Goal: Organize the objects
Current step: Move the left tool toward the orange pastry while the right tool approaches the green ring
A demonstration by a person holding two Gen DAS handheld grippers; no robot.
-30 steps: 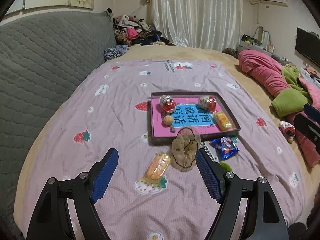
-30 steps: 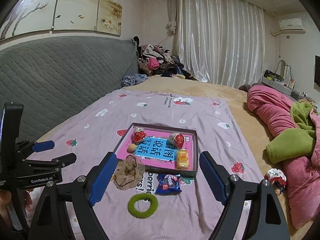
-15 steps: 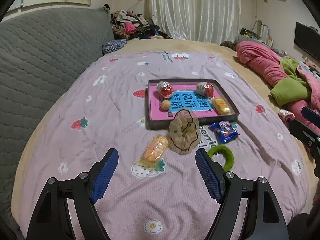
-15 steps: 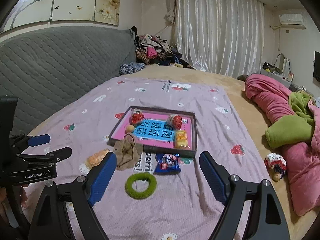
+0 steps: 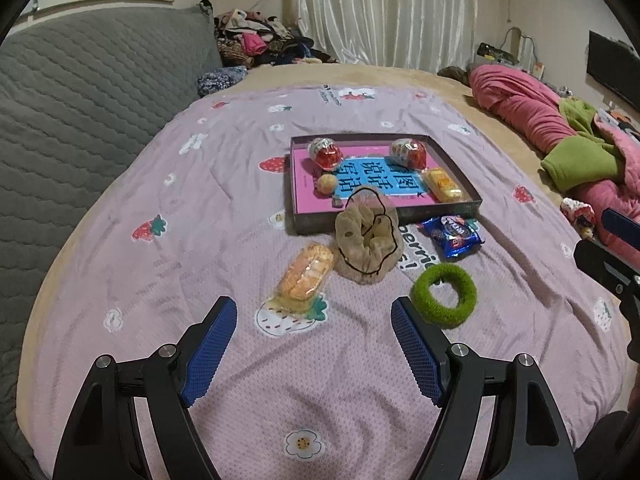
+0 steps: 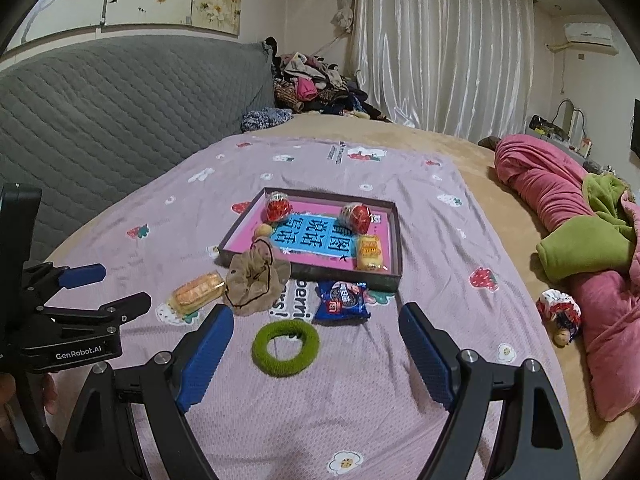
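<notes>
Hovering over the pink strawberry-print bedspread (image 5: 168, 264), we carry both tools spread wide with nothing between their blue pads. Going from left to right, our left gripper (image 5: 312, 344) comes first, and the orange wrapped snack cake (image 5: 306, 274) lies just ahead of it, slightly left of its centre line, its long axis running away from us and leaning right, toward the tray. Next, touching the cake's far right corner, sits the tan scrunchie (image 5: 366, 242), which leans against the near wall of the shallow box tray (image 5: 312, 224); the tray already holds two red-wrapped sweets, a small round one and a yellow packet. Further right lies the green hair ring (image 6: 286, 347), flat on the cloth, just ahead of our right gripper (image 6: 316, 346) and left of its centre line. Beyond it the blue snack packet (image 6: 342, 300) rests against the tray's near wall. We judge that the cake belongs to the left tool and the ring or the blue packet to the right one, and that the left jaws would grip the cake best across its short side, which already nearly matches how they stand.
</notes>
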